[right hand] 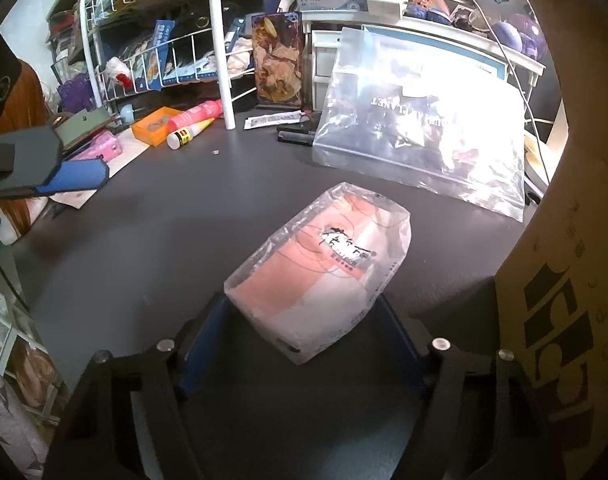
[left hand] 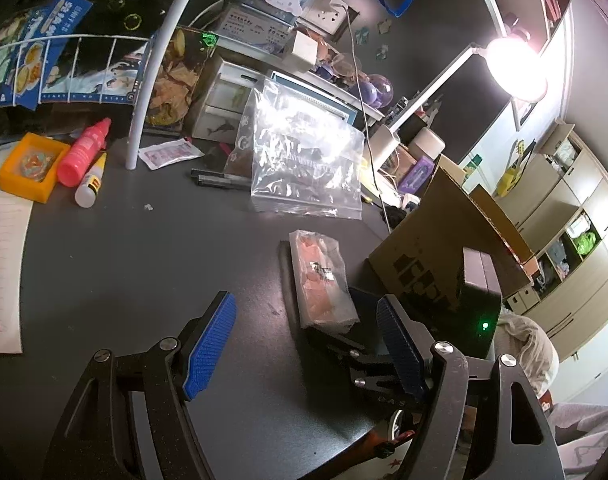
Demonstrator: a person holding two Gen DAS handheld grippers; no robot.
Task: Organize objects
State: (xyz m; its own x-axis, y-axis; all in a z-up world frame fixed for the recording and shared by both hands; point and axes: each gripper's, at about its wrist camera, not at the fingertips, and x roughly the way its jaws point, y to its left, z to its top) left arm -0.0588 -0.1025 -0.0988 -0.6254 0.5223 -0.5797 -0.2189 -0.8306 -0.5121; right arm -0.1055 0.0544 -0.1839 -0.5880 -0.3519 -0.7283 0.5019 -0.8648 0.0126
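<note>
Left to right on the dark table (left hand: 144, 264):

- Far left: lined paper (left hand: 0, 264) at the table edge, then an orange tray (left hand: 32, 166), a pink bottle (left hand: 84, 152) lying on its side and a small white glue bottle (left hand: 90, 186) just beside it.
- Behind those: wire rack (left hand: 64, 72) with blue printed packs, white pole (left hand: 144, 120) standing on the table.
- Left gripper (left hand: 304, 348): fingers spread, blue pads (left hand: 210, 344) well apart, nothing between them, bare table under the gap. In the right wrist view it shows as a blue pad at the far left edge, clear of the packet.
- Centre: packet of pink tissues (right hand: 320, 272) in clear wrap, lying flat on the table, long axis running away from the right camera and angled right. In the left wrist view it sits just inside the left gripper's right finger.
- Right gripper (right hand: 304, 332): fingers stand either side of the packet's near end. Near corner of the packet is in the gap. Cannot tell whether the pads press on the wrap or just flank it.
- Behind the packet: large clear plastic bag (right hand: 420, 136), propped up, strong glare, apart from the packet.
- Right: brown cardboard box (left hand: 444, 240) near the packet, flaps open. Lit desk lamp (left hand: 512, 64) above it.
</note>
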